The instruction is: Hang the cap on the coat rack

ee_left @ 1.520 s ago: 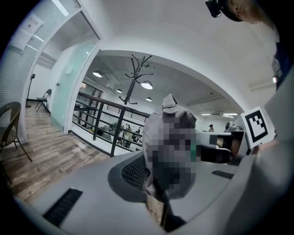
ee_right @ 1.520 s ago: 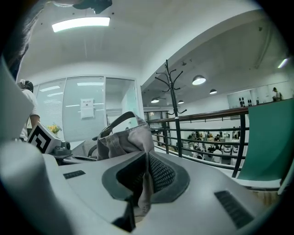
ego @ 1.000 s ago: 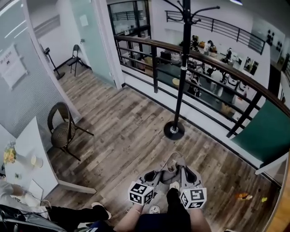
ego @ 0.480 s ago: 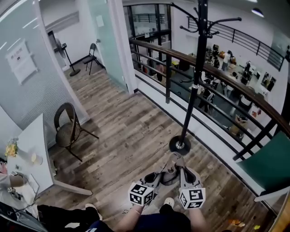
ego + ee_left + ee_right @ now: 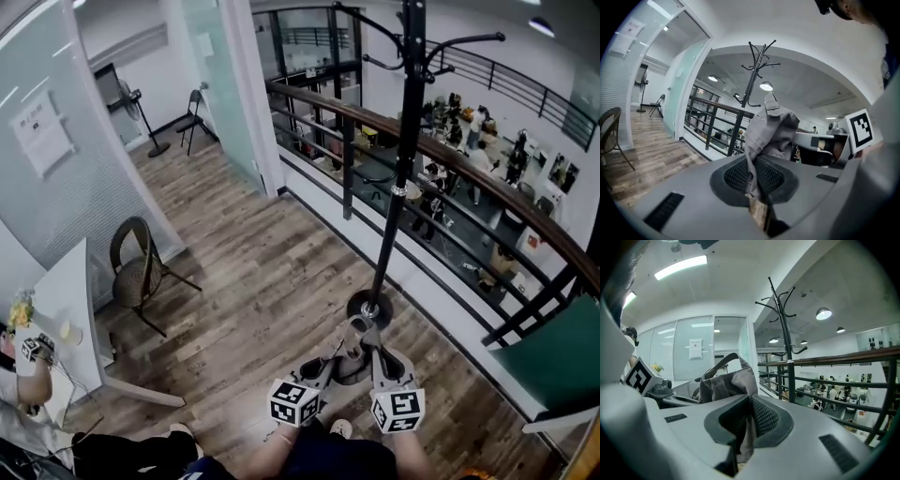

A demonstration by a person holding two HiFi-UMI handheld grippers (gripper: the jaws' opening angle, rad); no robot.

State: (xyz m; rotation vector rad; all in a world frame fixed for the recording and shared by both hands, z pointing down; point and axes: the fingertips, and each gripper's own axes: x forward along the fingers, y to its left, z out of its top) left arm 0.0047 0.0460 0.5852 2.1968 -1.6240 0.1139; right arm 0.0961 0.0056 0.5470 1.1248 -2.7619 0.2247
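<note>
grey cap [image 5: 354, 352]; black coat rack [image 5: 397, 178]; brown wood-grain floor [image 5: 253, 281]; black railing [image 5: 348, 178]; green panel [image 5: 553, 361]; brown woven chair [image 5: 131, 277].

The person is wearing dark clothing [image 5: 328, 461] and a light-coloured shoe [image 5: 339, 428]. The left gripper [image 5: 339, 362] and the right gripper [image 5: 373, 356], both of smooth pale-grey moulded plastic, are each carrying a white cube printed with black square markers [image 5: 293, 401]. Their jaws are showing dark, mesh-textured pads [image 5: 764, 417] set in darker grey surrounds, with narrow black slots [image 5: 834, 446] running along the shells.
</note>
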